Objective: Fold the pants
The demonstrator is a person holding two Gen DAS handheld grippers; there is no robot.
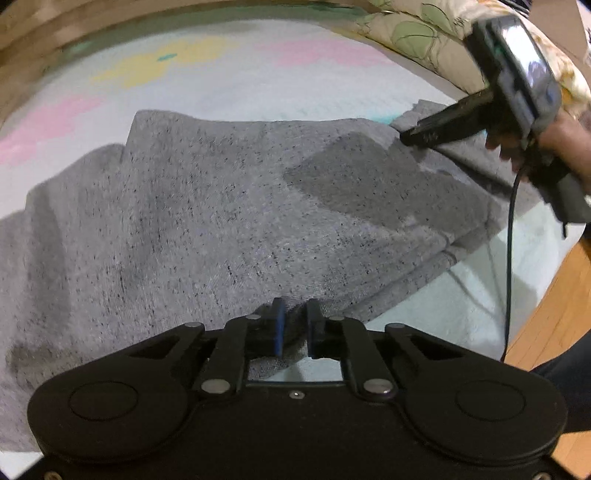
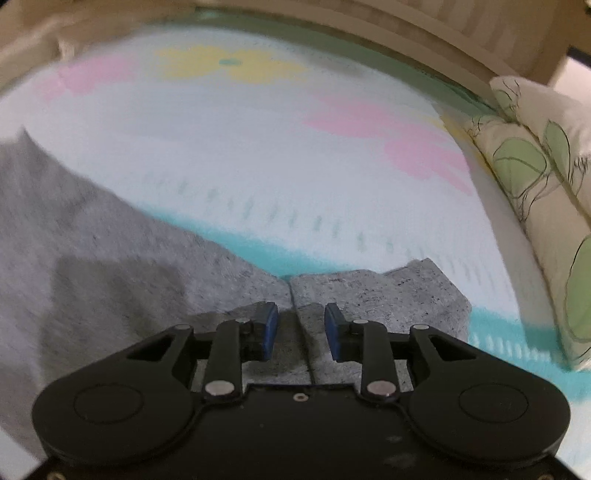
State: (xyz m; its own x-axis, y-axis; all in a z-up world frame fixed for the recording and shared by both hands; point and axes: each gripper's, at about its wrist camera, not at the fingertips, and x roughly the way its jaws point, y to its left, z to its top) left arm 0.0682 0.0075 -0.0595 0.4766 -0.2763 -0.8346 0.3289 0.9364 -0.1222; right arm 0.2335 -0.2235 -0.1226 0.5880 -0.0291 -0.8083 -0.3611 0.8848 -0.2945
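Pants (image 1: 229, 206), grey and speckled, lie spread on a pastel bedspread (image 1: 236, 77).

Left wrist view: the left gripper (image 1: 295, 328) sits at the near edge of the pants, its blue pads (image 1: 279, 325) drawn close together with a fold of grey cloth between them; judged clamped on that edge. The cloth runs away from the tool, up and to the left, and stacked layers show at the right edge. The right gripper (image 1: 406, 139) appears at upper right, held in a hand (image 1: 554, 144), its tip at the far right end of the pants. Whether its fingers grip cloth cannot be told from here. A cable (image 1: 511, 258) hangs from it. A leaf-print pillow (image 1: 421, 33) lies beyond, and wood floor (image 1: 554, 310) shows at right.

Right wrist view: the right gripper (image 2: 301, 330) has its fingers apart, pads (image 2: 271, 328) well clear of each other, with grey cloth and a seam line (image 2: 301, 321) lying between and beneath them. No clamp is evident. The pants (image 2: 110, 258) extend from this tool leftward; a corner (image 2: 424, 291) lies just ahead and to the right. The bedspread (image 2: 258, 147) is beyond, with the pillow (image 2: 535, 177) at right.

Judgement: the long axis of the pants runs between the two tools, each at one end. The left holds; the right stands over cloth unclosed and must close before any lift or fold can proceed evenly.
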